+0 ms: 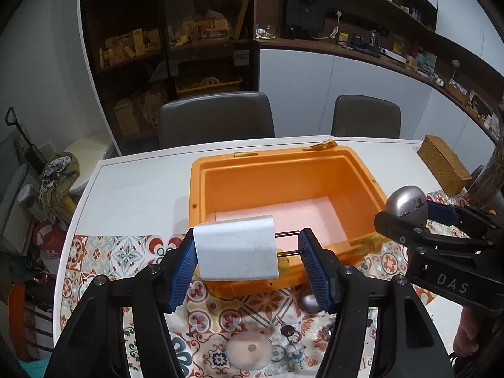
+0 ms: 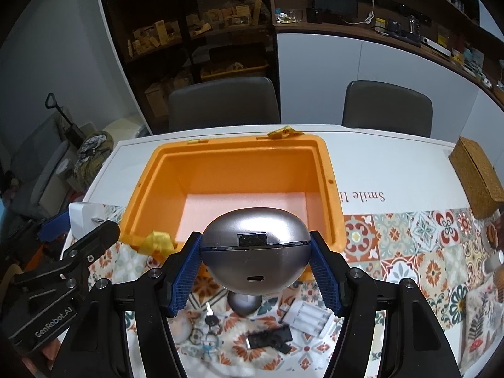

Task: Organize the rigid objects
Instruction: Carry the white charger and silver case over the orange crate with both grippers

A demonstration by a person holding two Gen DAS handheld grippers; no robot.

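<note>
Left wrist view: left claw [image 1: 245,253] pinching white charger [image 1: 236,247] above near rim of orange bin [image 1: 293,170]. Right claw [image 2: 255,261] clamped on grey oval case [image 2: 255,252], same rim. Carry step; next, clear rim, lower inside, release.

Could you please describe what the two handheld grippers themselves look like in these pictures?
Both match. The left gripper and the right gripper have glossy black plastic bodies with angular arms, silver round bolt heads at the pivots, and jaws faced with ribbed blue pads. Seen from the other camera, the right gripper's side reads "DAS" in pale letters, and the left gripper's side reads "GenRobot.AI". No cables or sleeves show.
</note>
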